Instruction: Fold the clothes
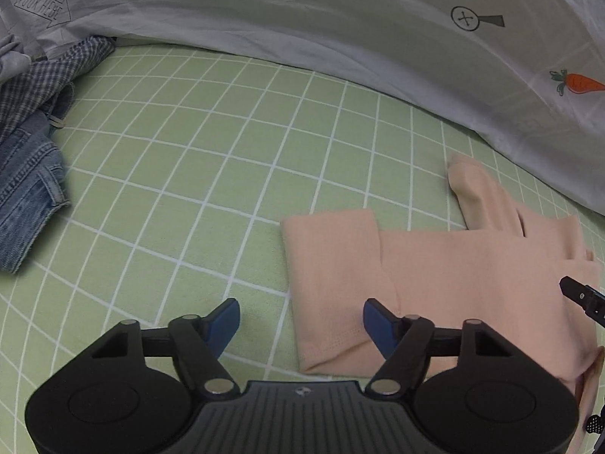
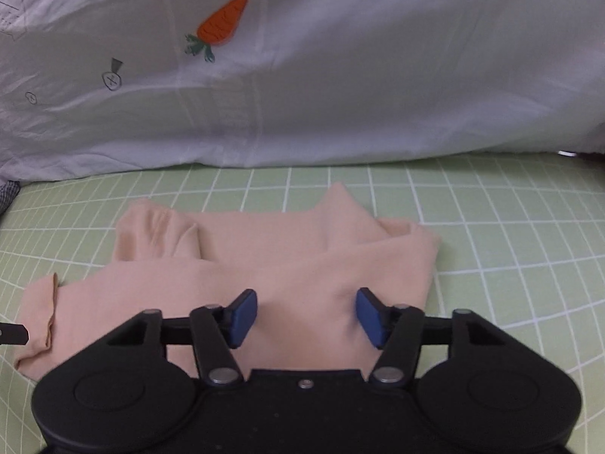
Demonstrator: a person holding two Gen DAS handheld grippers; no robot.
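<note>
A peach garment [image 1: 435, 272] lies partly folded on the green checked sheet [image 1: 189, 174], with a sleeve doubled over its top. My left gripper [image 1: 301, 327] hovers open over the garment's left hem edge, one blue pad above the sheet and the other above the cloth. In the right wrist view the same peach garment [image 2: 283, 257] spreads across the middle. My right gripper [image 2: 307, 316] stands open just above its near part, both pads over fabric and not pressing on it. A black tip of the other gripper shows at each view's edge.
A white quilt [image 1: 340, 38] with a carrot print [image 2: 223, 22] is bunched along the far side. Blue jeans [image 1: 26, 196] and a checked shirt [image 1: 49, 75] are heaped at the left. Green sheet [image 2: 510, 246] stretches to the garment's right.
</note>
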